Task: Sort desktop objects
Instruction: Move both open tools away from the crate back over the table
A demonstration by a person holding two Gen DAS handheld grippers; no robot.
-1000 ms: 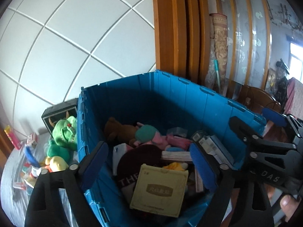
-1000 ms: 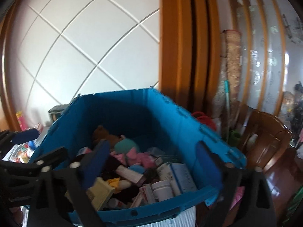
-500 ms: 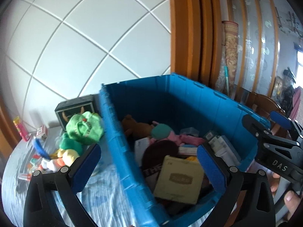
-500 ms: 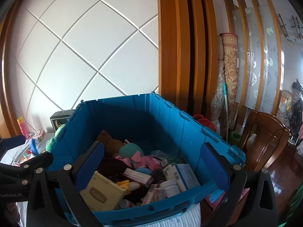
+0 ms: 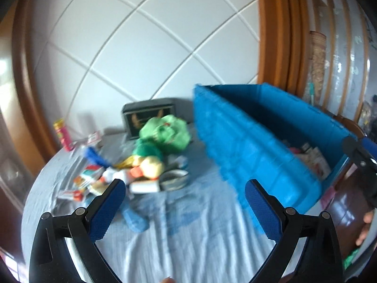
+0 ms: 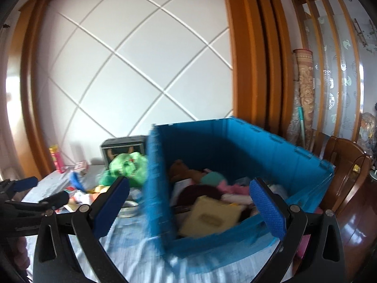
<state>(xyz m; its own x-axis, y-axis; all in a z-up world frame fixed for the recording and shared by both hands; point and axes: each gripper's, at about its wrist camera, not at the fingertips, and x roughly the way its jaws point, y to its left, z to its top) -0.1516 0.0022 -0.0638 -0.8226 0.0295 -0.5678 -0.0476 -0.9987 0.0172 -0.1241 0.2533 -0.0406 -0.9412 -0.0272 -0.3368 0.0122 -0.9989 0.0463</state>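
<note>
Blue crate (image 6: 235, 165) sits on the right side of the counter (image 5: 188, 235), already loaded: tan flat box (image 6: 209, 217), brown plush, pink and teal soft bits, small cartons at the far end. A second ago the left tongs (image 5: 183, 202) were framed over the crate's contents; now their view has swung left, with the crate off to the right edge and the unsorted pile dead ahead. Their jaws have just opened that last bit further and stand fully spread, nothing between them. My read: last drop is done and the left is heading back for another pick. Pile on the blue-grey cloth: green plush (image 5: 165, 132) up top against a dark framed box (image 5: 150, 118), yellow plush (image 5: 150, 167) below it, round tin (image 5: 174, 179), small white carton, scattered packets further left, red-and-yellow tube (image 5: 61, 134) by the wall. Frame is motion-blurred, so the small stuff is hard to call. Right tongs (image 6: 188, 210) also spread wide and empty, with the crate's near-left corner between the jaws in their view, pointing shallowly downward. Left tongs tilt down more steeply toward the cloth, well short of the pile. Fingers of a hand (image 5: 366, 228) show at the right edge.
</note>
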